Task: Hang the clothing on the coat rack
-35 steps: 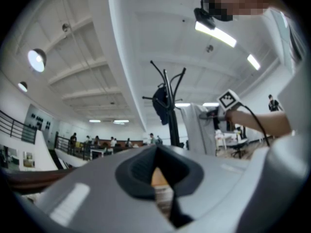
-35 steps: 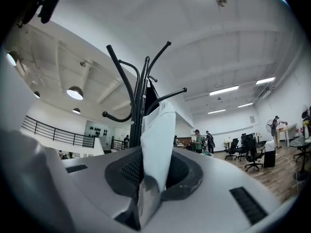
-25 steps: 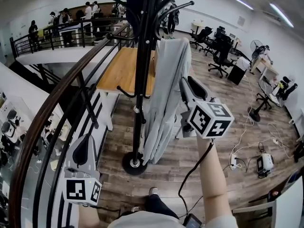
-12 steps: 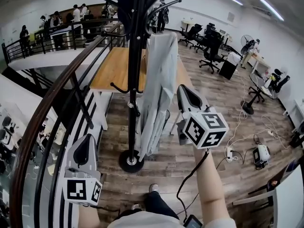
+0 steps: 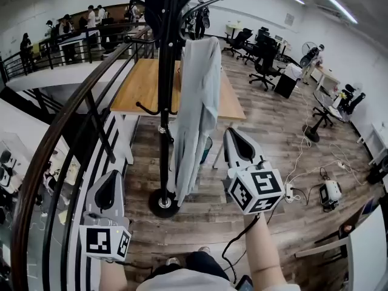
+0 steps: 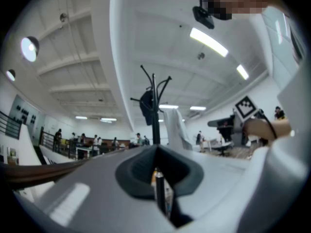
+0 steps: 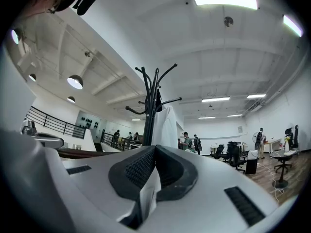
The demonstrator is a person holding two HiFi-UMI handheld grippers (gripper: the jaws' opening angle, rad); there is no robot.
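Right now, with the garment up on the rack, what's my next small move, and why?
Probably ease the right gripper down to rest level beside the left gripper, touching nothing. The grey garment hangs from the upper part of the coat rack and drapes free. Both grippers are shut with nothing in them and stand clear of the cloth, so the hanging looks done.

pale grey garment [image 5: 197, 102], black coat rack [image 5: 163, 156]
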